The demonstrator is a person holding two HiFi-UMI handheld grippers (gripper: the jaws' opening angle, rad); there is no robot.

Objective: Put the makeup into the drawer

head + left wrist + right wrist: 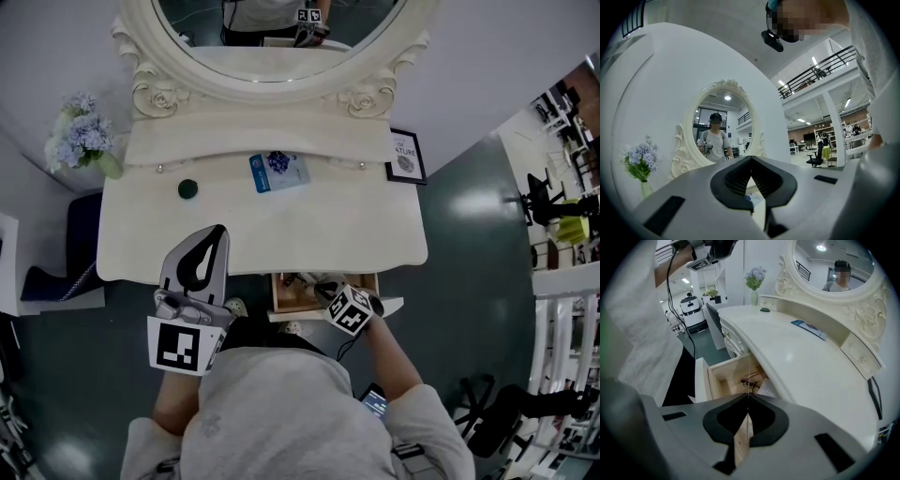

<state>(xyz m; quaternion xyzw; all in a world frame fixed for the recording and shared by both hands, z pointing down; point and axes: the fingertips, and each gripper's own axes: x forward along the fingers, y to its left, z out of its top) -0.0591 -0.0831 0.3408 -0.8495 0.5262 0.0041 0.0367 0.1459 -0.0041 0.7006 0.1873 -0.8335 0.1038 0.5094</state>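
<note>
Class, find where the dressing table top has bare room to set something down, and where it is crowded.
Bare: the tabletop along its front and between the blue packet and the picture frame. Crowded: the open drawer, already holding items.

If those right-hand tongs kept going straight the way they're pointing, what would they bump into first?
Probably the inside of the open drawer: the right tongs, closed and empty, point down into it, though depth is unclear.

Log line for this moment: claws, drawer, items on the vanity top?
left claw shut, empty, over tabletop front edge | right claw shut, empty, above open drawer | blue packet, dark green round item on tabletop
</note>
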